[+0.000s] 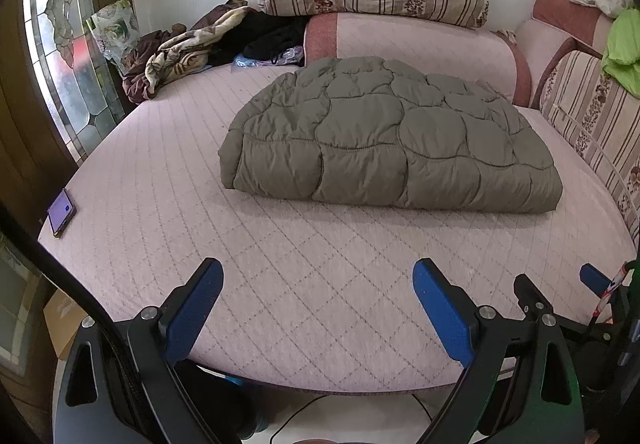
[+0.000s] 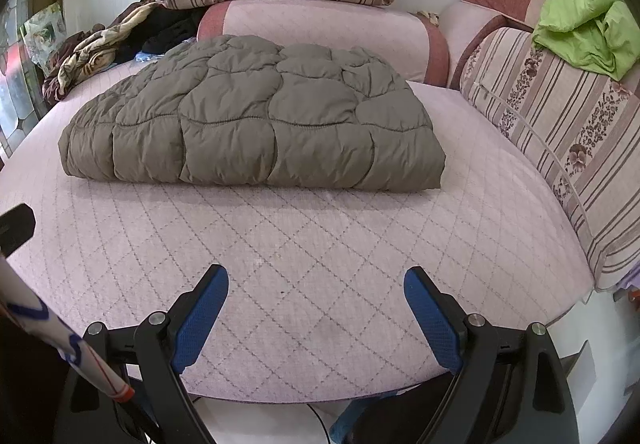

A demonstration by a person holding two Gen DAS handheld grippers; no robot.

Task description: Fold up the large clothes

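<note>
Both tongs (image 1: 318,272) (image 2: 316,280) gape empty; folded quilted jacket (image 1: 384,135) lies beyond.

The olive jacket (image 1: 384,131) is puffy, faintly sheeny quilted cloth on a bed (image 1: 280,284) of matt pink diamond-stitched fabric, while both tongs, left (image 1: 318,268) and right (image 2: 316,276), pair black plastic with textured blue pads (image 2: 200,320).

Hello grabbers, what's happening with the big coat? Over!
Left gripper open, right gripper open, both empty. Coat folded on bed. Nothing in the way.
</note>
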